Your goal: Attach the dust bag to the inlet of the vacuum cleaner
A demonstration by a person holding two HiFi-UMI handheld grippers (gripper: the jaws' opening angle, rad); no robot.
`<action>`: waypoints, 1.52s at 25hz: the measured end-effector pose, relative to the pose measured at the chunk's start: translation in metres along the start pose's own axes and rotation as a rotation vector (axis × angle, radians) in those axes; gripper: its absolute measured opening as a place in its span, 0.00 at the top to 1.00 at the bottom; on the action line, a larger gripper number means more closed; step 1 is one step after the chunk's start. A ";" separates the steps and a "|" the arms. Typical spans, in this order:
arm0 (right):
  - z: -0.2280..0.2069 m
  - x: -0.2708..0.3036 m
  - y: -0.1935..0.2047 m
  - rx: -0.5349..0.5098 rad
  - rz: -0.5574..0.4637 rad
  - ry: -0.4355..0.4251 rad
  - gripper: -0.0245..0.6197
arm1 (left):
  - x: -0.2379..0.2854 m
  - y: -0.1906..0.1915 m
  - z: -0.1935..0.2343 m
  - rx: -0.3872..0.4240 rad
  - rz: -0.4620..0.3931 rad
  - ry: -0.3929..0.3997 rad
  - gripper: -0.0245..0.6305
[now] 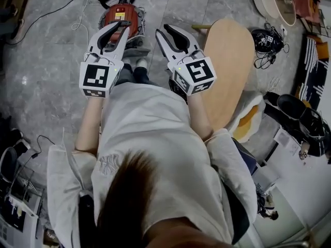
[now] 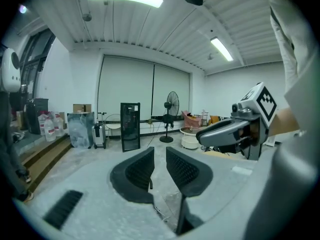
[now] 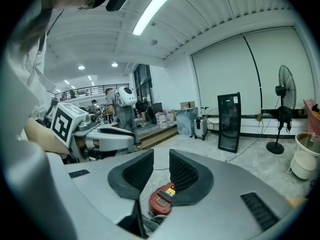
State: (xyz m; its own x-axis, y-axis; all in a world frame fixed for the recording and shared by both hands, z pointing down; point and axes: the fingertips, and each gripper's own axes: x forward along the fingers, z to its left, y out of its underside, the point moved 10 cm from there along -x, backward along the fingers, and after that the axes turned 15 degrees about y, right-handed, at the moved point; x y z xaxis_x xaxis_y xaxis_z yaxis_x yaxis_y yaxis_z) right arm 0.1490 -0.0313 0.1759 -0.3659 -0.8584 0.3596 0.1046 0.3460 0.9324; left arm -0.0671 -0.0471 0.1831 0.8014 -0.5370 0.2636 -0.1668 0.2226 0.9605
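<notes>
While your left gripper (image 1: 122, 29) and right gripper (image 1: 163, 30) both hover empty, jaws parted, the red vacuum cleaner (image 1: 121, 15) sits on the floor (image 1: 51, 45) just beyond. No dust bag shows; you likely must locate and grasp it first.

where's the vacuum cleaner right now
The red vacuum cleaner sits on the floor at the top of the head view, left of centre, beyond the left hand-held gripper's tips; the right gripper view shows it low between its jaws.
</notes>
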 end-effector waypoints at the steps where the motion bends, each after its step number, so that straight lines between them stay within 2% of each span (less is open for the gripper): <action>1: -0.002 -0.004 -0.001 -0.001 -0.006 0.000 0.81 | -0.001 -0.004 -0.003 0.008 -0.004 0.000 0.83; 10: -0.019 -0.032 0.006 0.007 -0.062 -0.012 0.83 | -0.002 -0.020 -0.035 0.062 -0.055 -0.003 0.83; 14: -0.024 -0.041 0.015 0.003 -0.062 -0.015 0.84 | -0.001 -0.015 -0.056 0.088 -0.082 0.011 0.83; 19: -0.029 -0.045 0.019 0.005 -0.076 -0.004 0.86 | -0.004 -0.006 -0.069 0.094 -0.106 -0.009 0.83; 24: -0.035 -0.048 0.023 0.012 -0.080 0.022 0.87 | -0.006 0.003 -0.070 0.073 -0.124 -0.020 0.83; 29: -0.034 -0.054 0.030 0.018 -0.072 0.043 0.87 | -0.007 0.004 -0.069 0.101 -0.112 -0.015 0.83; 38: -0.037 -0.054 0.025 0.024 -0.082 0.063 0.88 | -0.009 -0.004 -0.065 0.096 -0.122 -0.033 0.83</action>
State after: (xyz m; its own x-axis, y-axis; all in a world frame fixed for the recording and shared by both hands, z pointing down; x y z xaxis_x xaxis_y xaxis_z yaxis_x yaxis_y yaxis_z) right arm 0.2058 0.0096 0.1808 -0.3132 -0.9061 0.2844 0.0544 0.2818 0.9579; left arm -0.0367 0.0096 0.1710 0.7998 -0.5823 0.1458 -0.1250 0.0761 0.9892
